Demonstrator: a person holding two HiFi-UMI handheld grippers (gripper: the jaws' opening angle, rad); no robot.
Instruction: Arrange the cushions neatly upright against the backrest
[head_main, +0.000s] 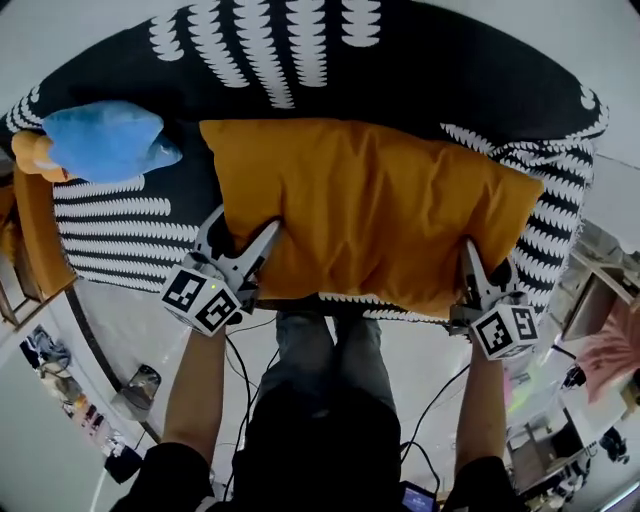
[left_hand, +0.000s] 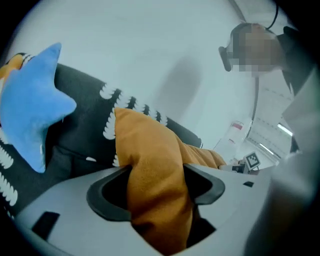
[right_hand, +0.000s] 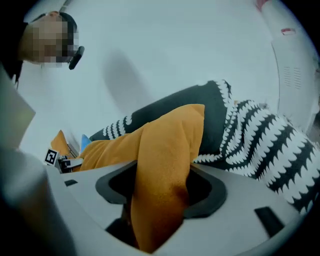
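Note:
A big orange cushion (head_main: 370, 210) lies flat on the seat of a sofa (head_main: 300, 50) draped in a black cover with white leaf rows. My left gripper (head_main: 245, 228) is shut on the cushion's near left edge, and the fabric (left_hand: 150, 165) bunches up between its jaws (left_hand: 155, 192). At the near right corner my right gripper (head_main: 478, 262) pinches the same cushion (right_hand: 165, 150) between its jaws (right_hand: 157, 192). A blue star-shaped plush cushion (head_main: 105, 140) rests at the sofa's left end, also visible in the left gripper view (left_hand: 30, 110).
A second orange cushion (head_main: 40, 240) hangs at the sofa's far left end. My legs (head_main: 320, 360) stand right at the seat's front edge, with cables (head_main: 245, 370) trailing on the pale floor. A pink cloth (head_main: 615, 350) and furniture stand to the right.

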